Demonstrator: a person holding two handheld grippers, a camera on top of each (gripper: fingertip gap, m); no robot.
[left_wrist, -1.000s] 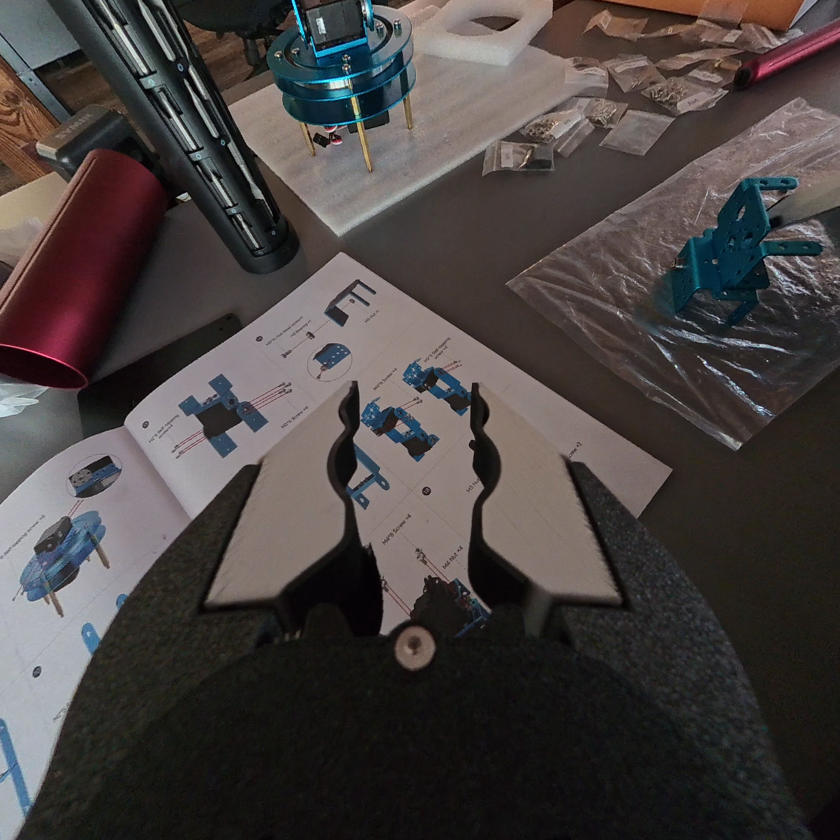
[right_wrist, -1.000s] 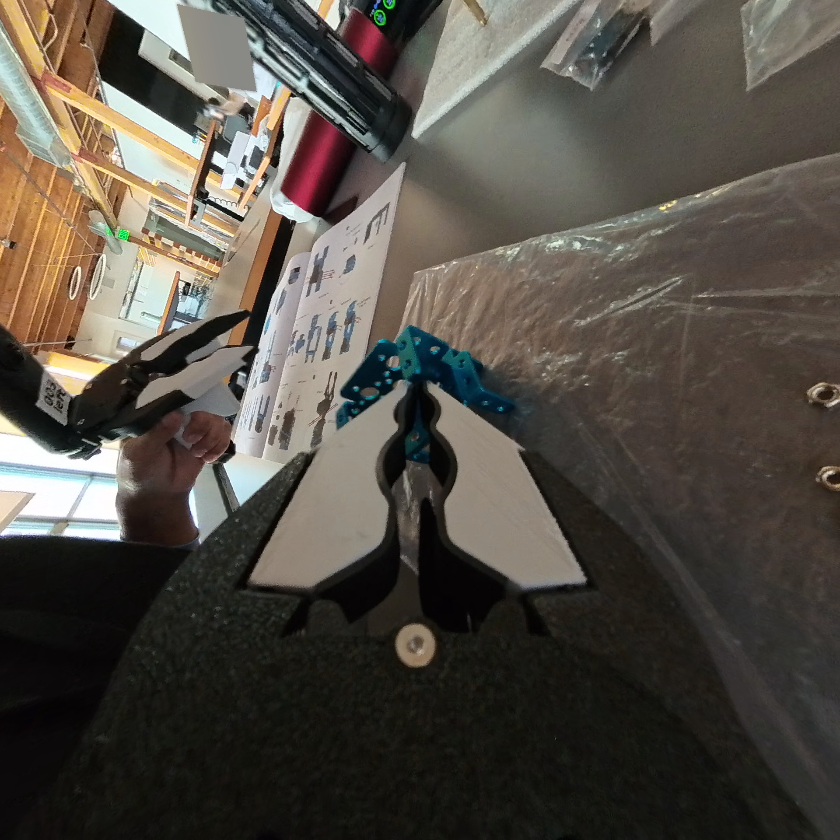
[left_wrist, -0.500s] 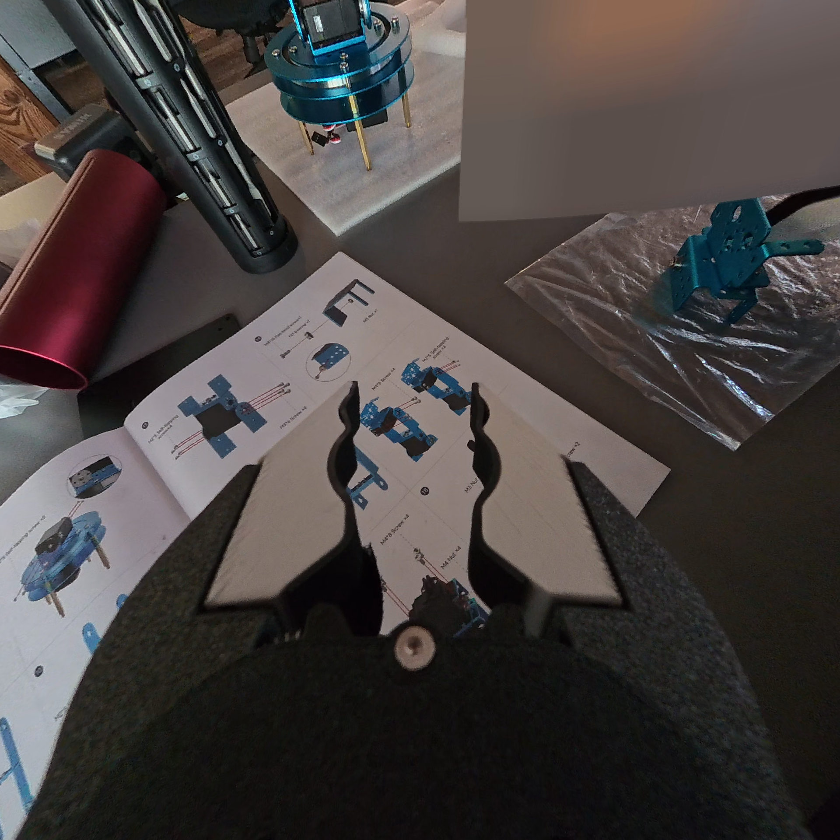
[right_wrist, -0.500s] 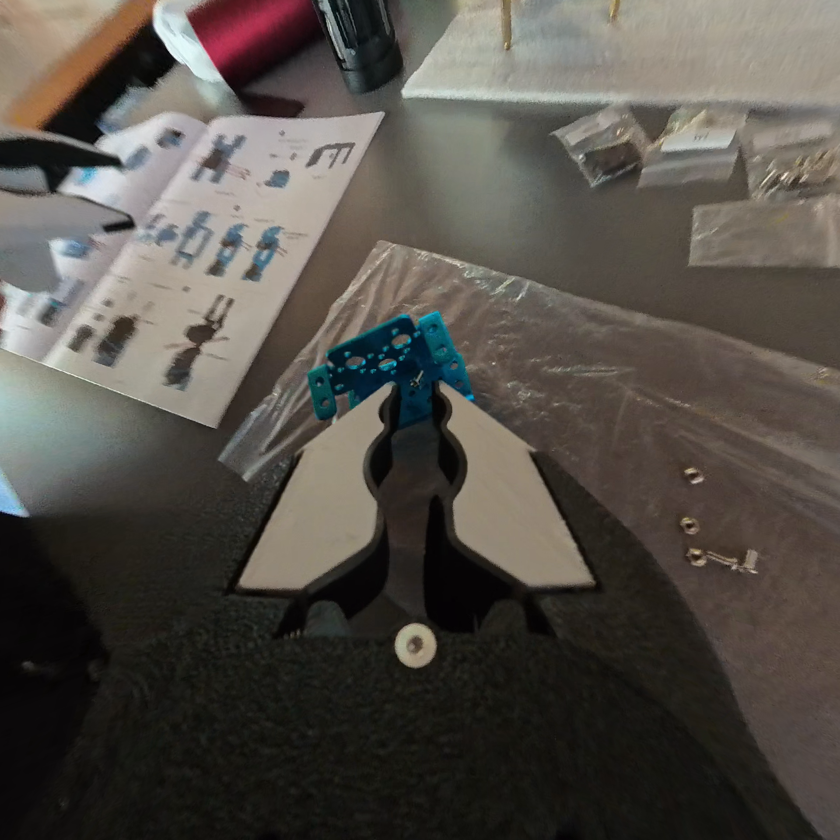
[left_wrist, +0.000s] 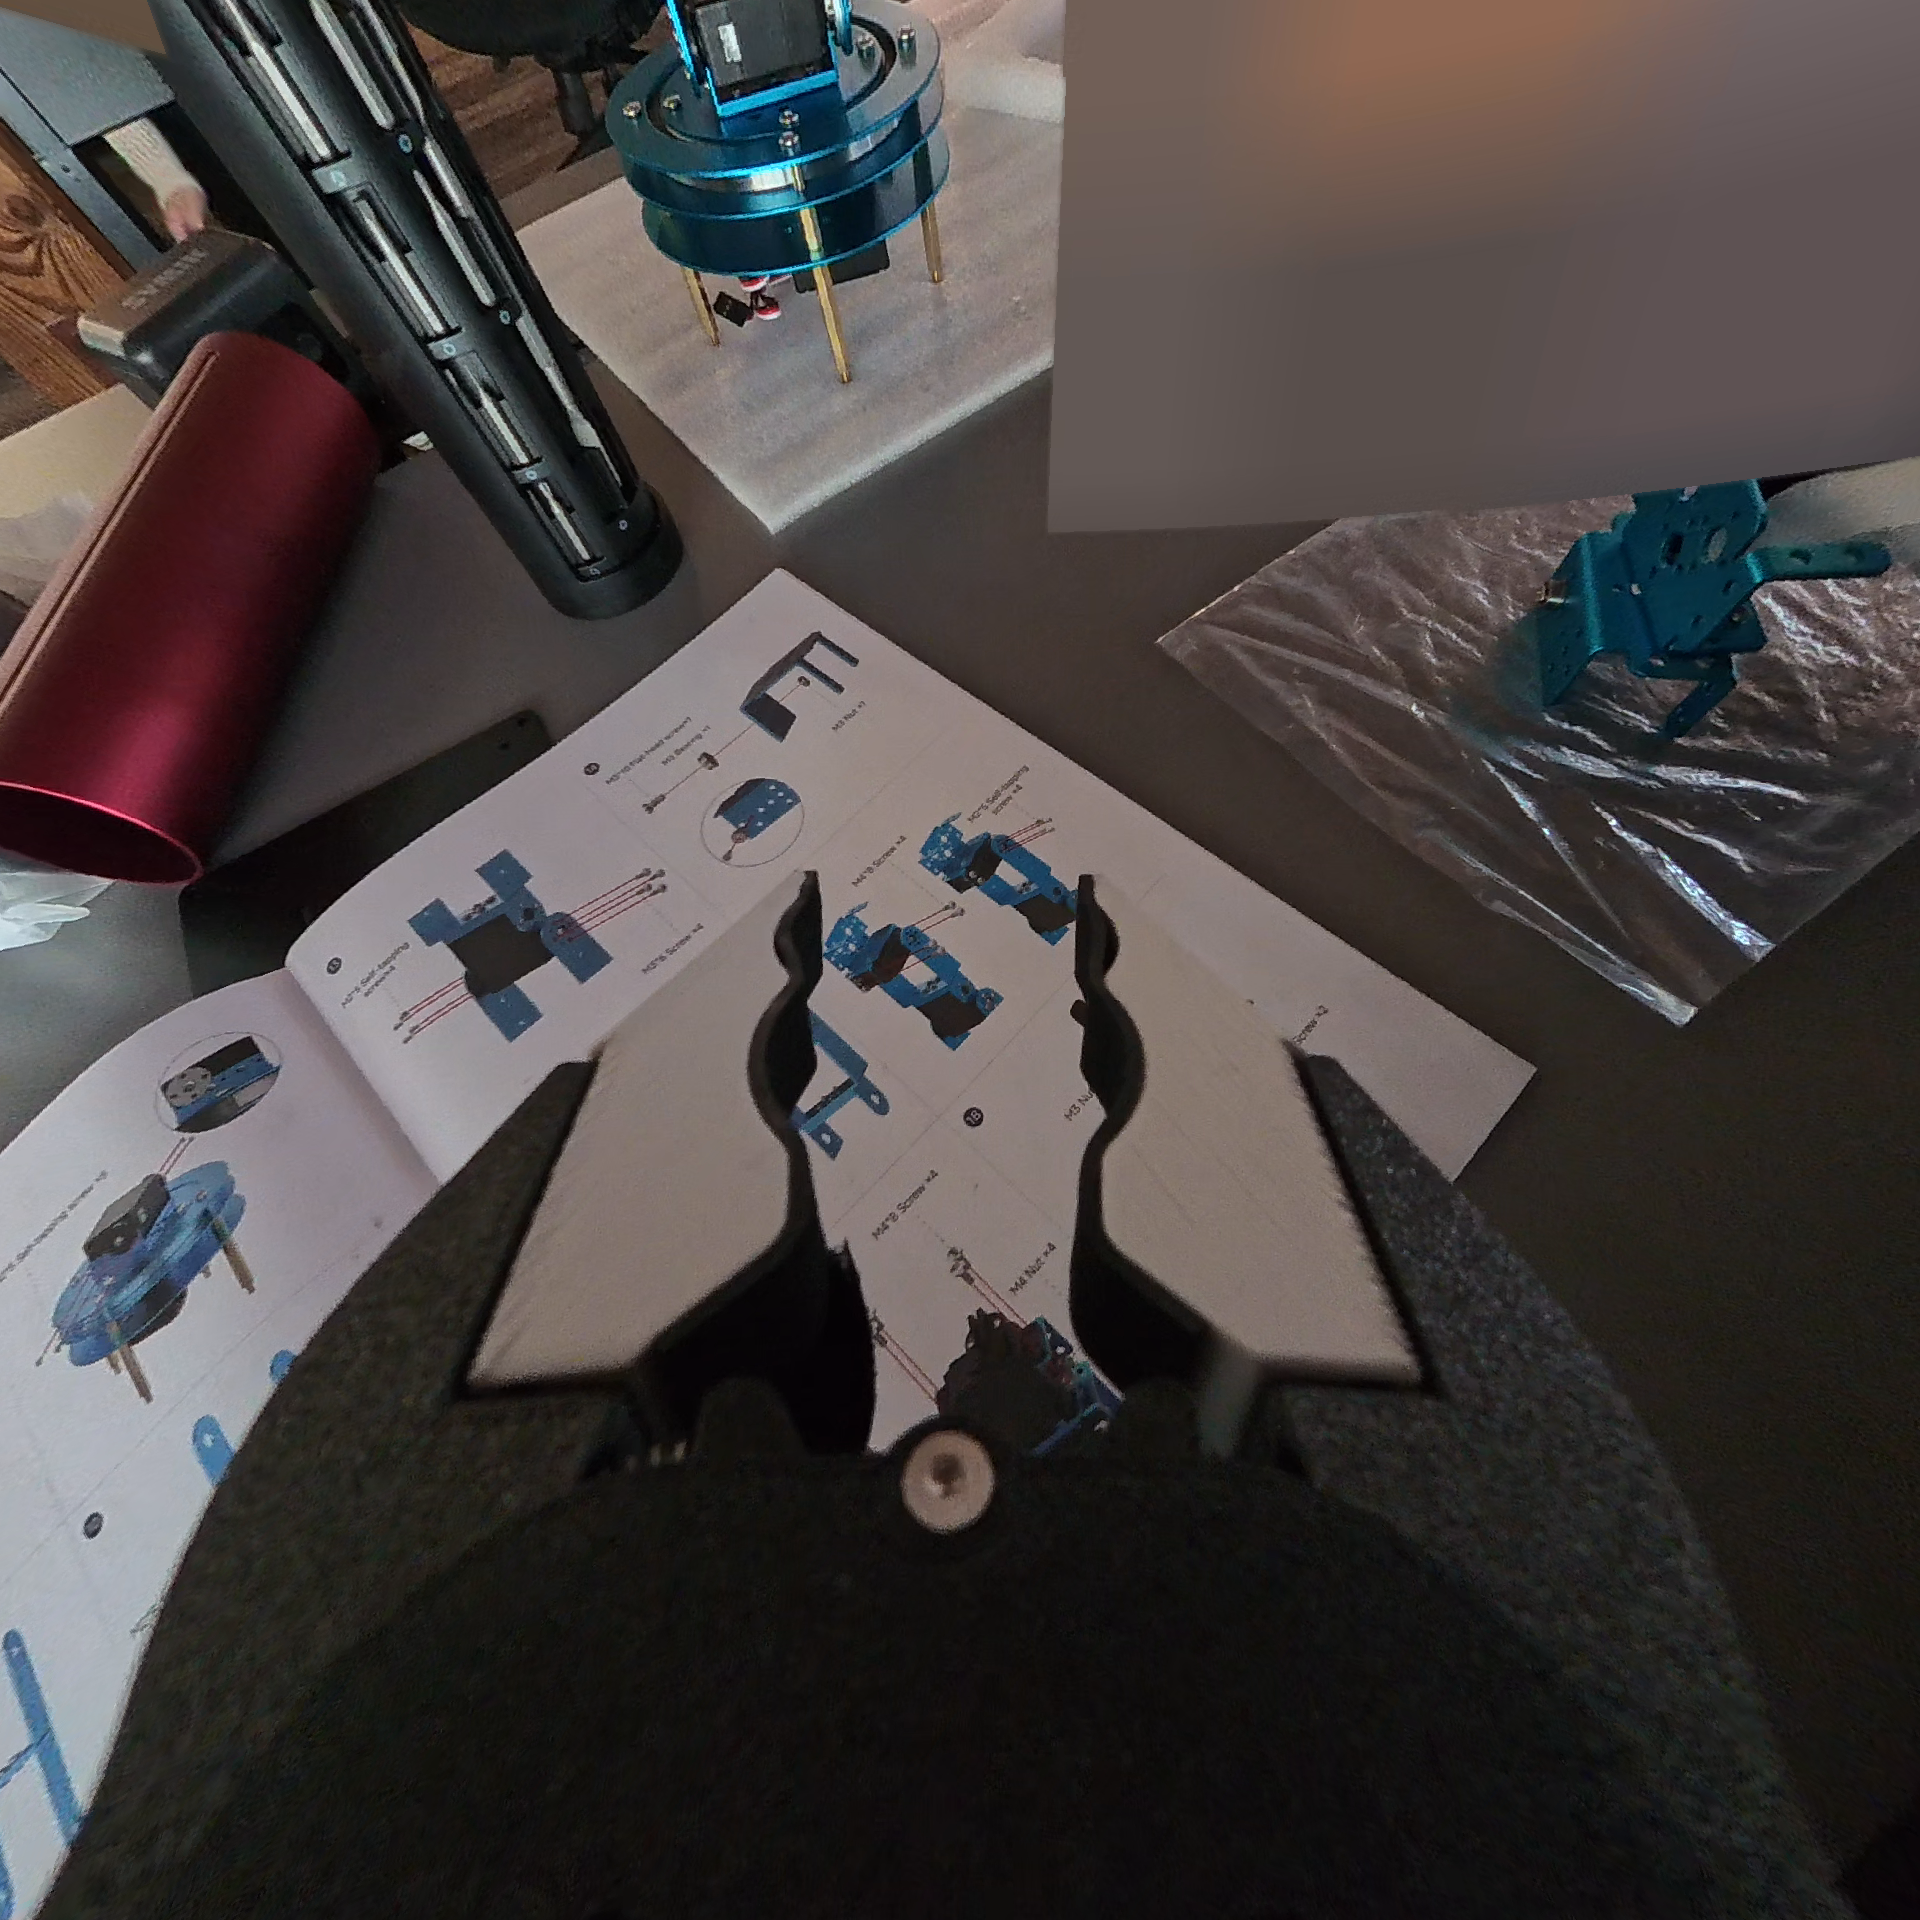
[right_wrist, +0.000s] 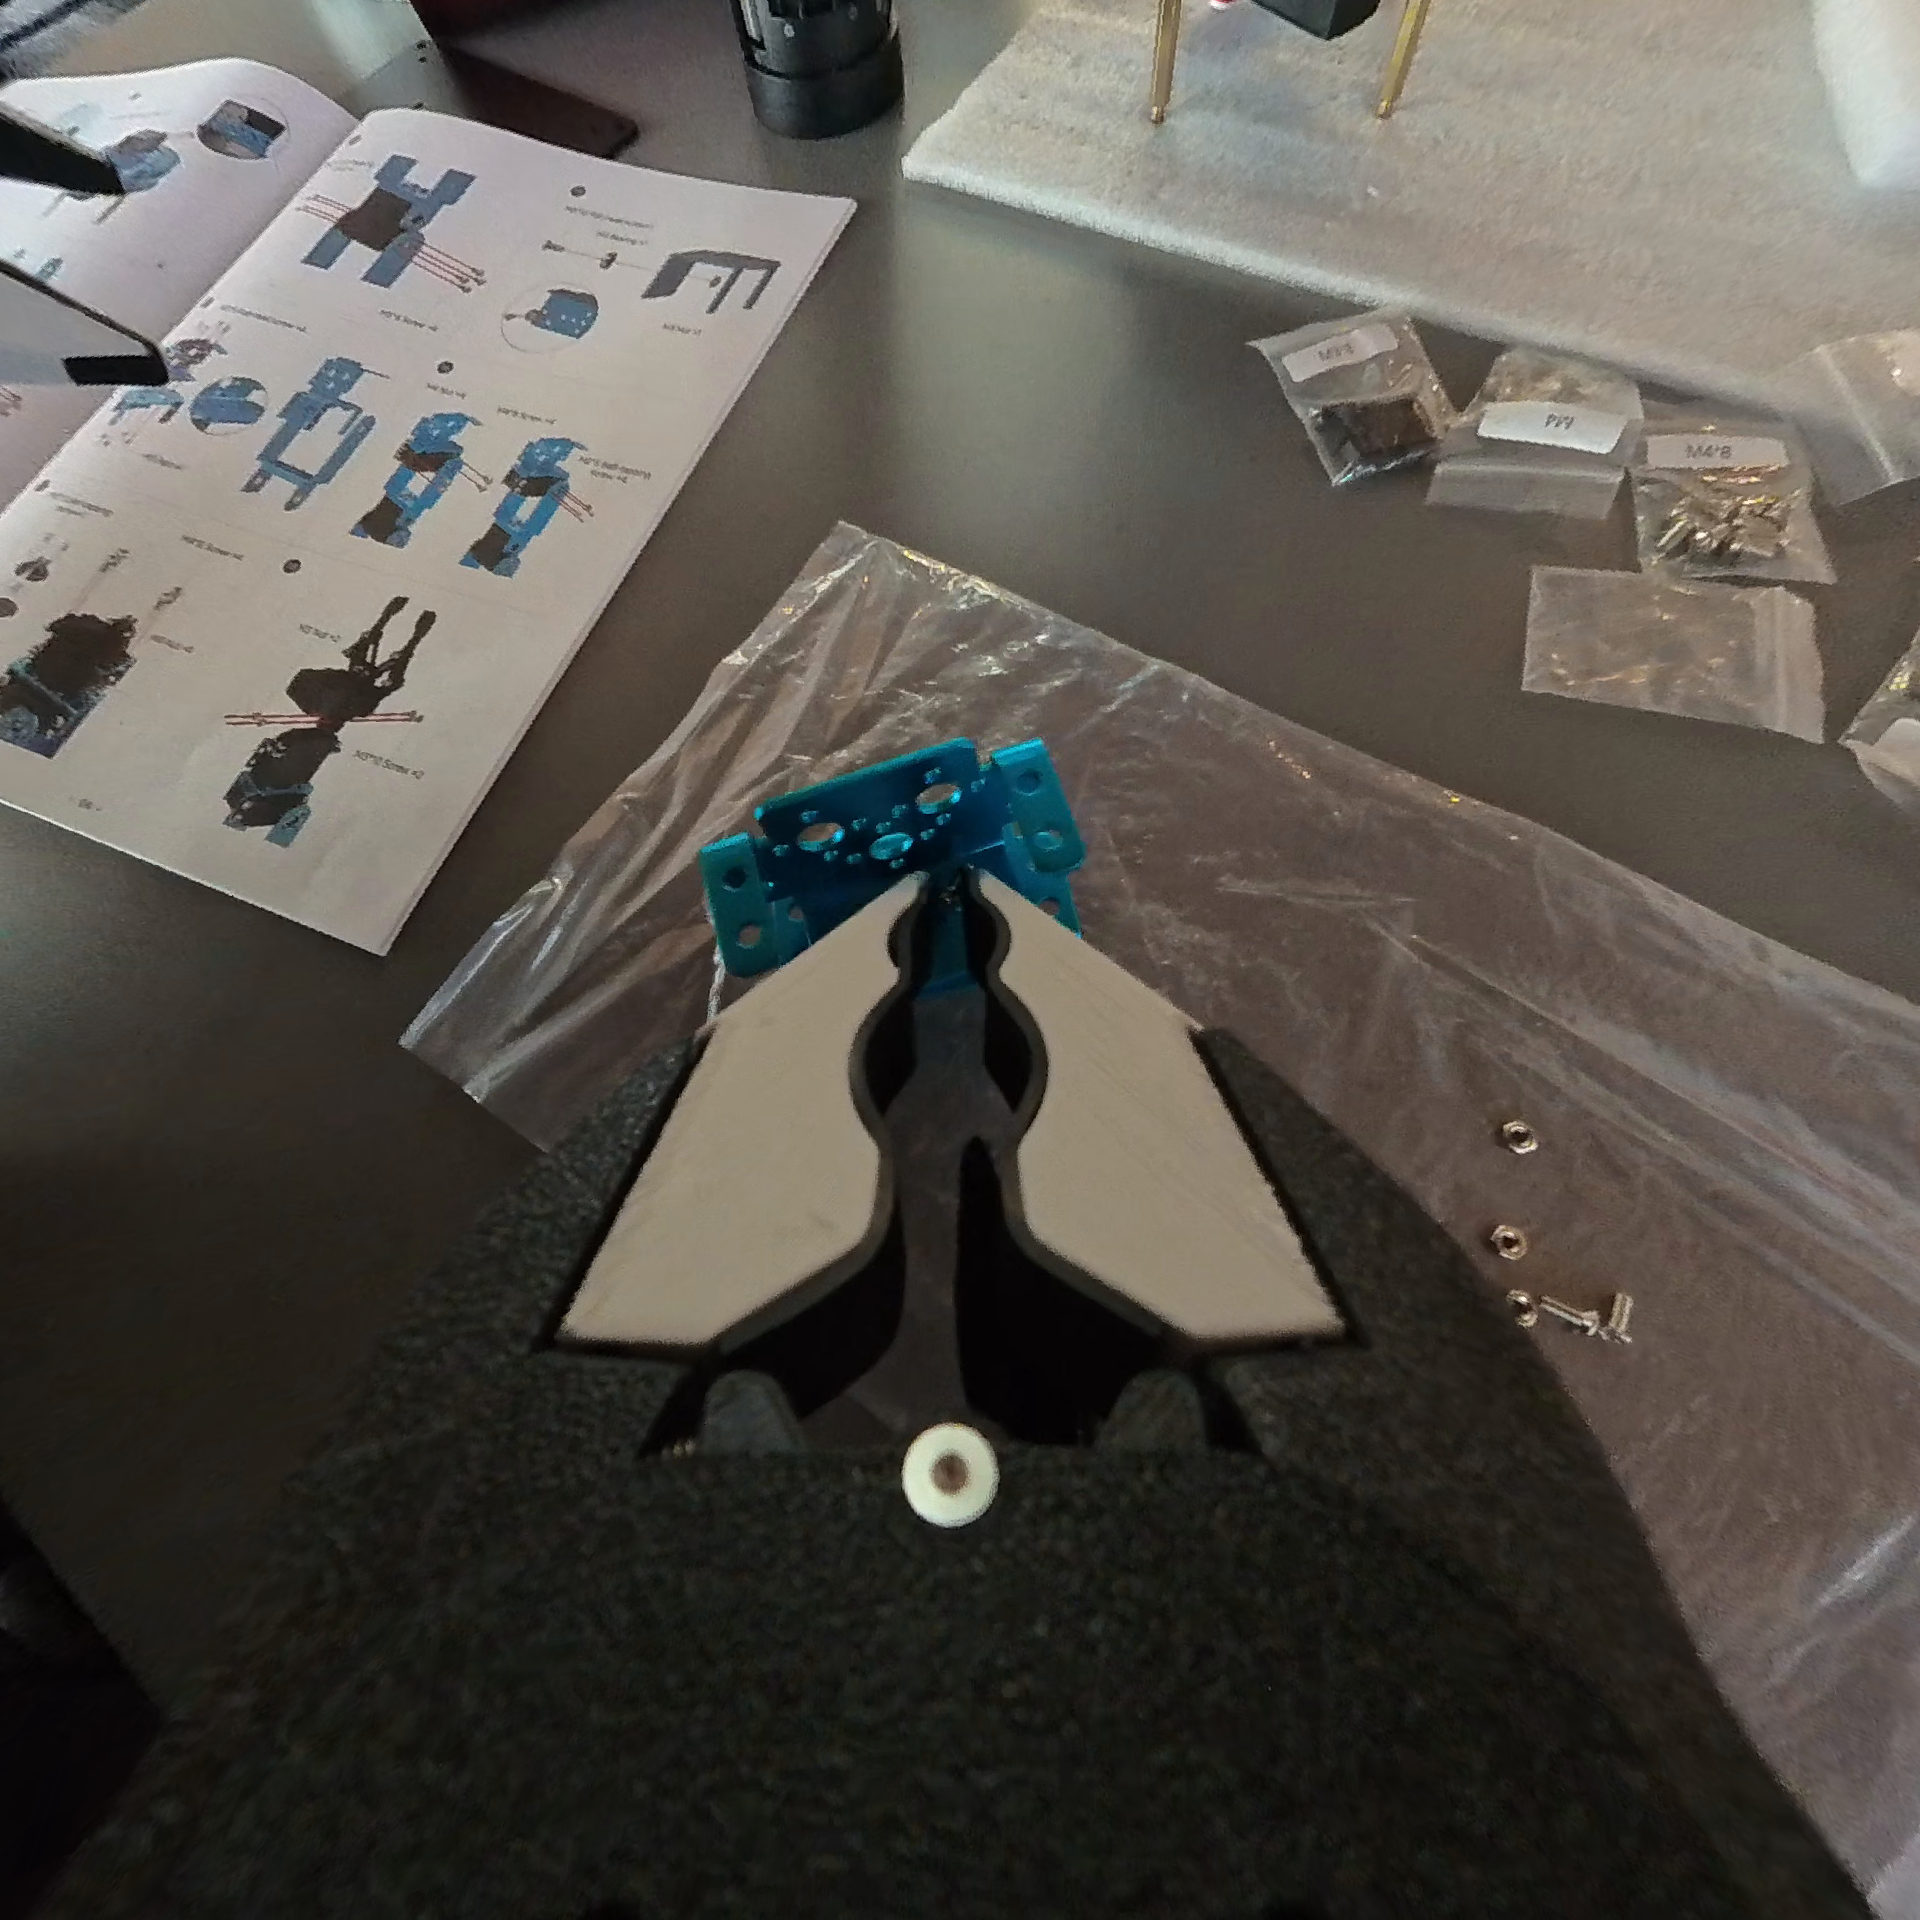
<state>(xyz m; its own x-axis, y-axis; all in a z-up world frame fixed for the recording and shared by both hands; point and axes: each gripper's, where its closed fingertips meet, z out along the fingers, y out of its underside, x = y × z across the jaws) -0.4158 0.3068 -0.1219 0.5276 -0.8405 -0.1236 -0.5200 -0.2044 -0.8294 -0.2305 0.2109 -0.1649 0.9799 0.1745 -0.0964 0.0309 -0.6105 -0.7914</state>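
Blue metal bracket (right_wrist: 902, 831) sits pinched at the closed tips of the right tool (right_wrist: 943, 881), over a plastic sheet (right_wrist: 1403, 935) on the dark surface (right_wrist: 1039, 416). The left tool (left_wrist: 943, 902) hangs spread and empty above an open manual (left_wrist: 665, 831); small nuts (right_wrist: 1512, 1236) lie on the sheet.

Found an open instruction booklet (left_wrist: 1039, 790) flat on the dark tabletop (right_wrist: 1039, 416), with a crinkled clear plastic sheet (right_wrist: 1351, 935) just beside its right corner and three small nuts (right_wrist: 1512, 1236) on that sheet. Saw a red cylinder (left_wrist: 177, 623) on its side and an upright black column (left_wrist: 436, 270) beyond the booklet, toward the far-left corner. Noted a white foam pad (left_wrist: 935, 395) farther back carrying a blue round assembly (left_wrist: 779, 156) on brass legs, and small clear bags (right_wrist: 1538, 447) near it.
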